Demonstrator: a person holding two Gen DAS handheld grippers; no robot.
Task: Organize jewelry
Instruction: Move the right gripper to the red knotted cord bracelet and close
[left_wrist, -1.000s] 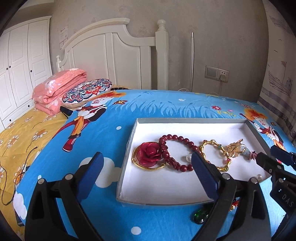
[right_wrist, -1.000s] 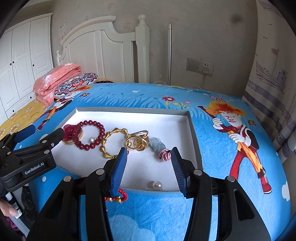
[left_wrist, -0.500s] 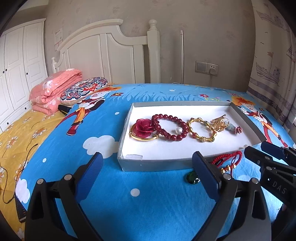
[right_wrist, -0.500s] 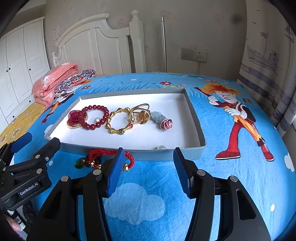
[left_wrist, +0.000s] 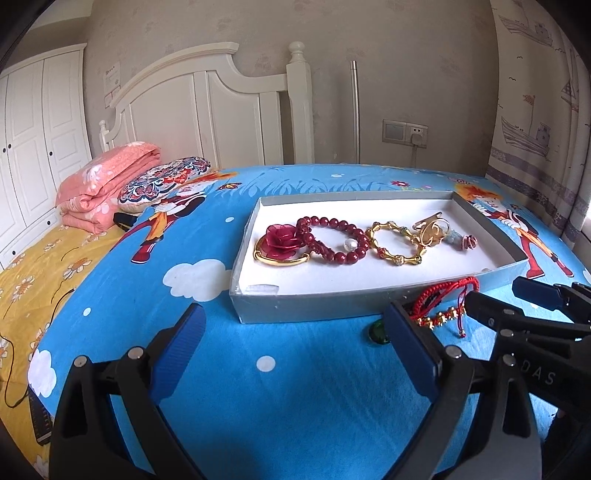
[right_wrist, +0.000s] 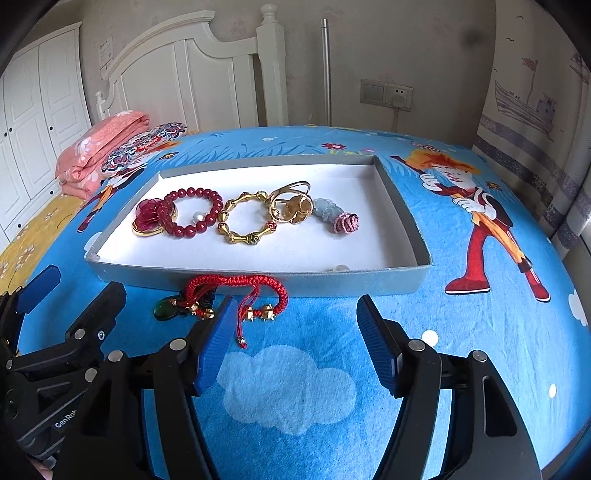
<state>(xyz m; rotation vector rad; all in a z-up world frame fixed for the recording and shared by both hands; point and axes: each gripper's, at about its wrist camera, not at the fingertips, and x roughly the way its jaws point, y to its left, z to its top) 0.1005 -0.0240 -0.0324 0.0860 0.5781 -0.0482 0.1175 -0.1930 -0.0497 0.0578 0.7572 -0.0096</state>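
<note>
A grey shallow tray (left_wrist: 303, 304) (right_wrist: 406, 206) lies on the blue bedspread. In it are a red rose brooch (left_wrist: 282, 240) (right_wrist: 147, 214), a dark red bead bracelet (left_wrist: 332, 240) (right_wrist: 195, 206), a gold link bracelet (left_wrist: 397, 245) (right_wrist: 245, 221), a gold ring piece (right_wrist: 291, 206), a pale jade charm (right_wrist: 327, 210) and a pink knot (right_wrist: 347, 223). A red cord bracelet (right_wrist: 236, 291) (left_wrist: 443, 295) with gold beads and a green pendant (right_wrist: 166, 308) (left_wrist: 377, 332) lie on the spread against the tray's front wall. My left gripper (left_wrist: 295, 350) and right gripper (right_wrist: 295, 343) are open and empty, just before the tray.
Folded pink bedding (left_wrist: 107, 192) and a patterned pillow (left_wrist: 162, 181) lie at the far left by the white headboard (left_wrist: 207, 107). A white wardrobe (left_wrist: 33, 140) stands left. A curtain (left_wrist: 535, 110) hangs right. A black cable (left_wrist: 22, 354) runs over the yellow sheet.
Both grippers have pulled back from over the tray toward the bed's near side. The red cord bracelet and green pendant in front of the tray have come into full view.
</note>
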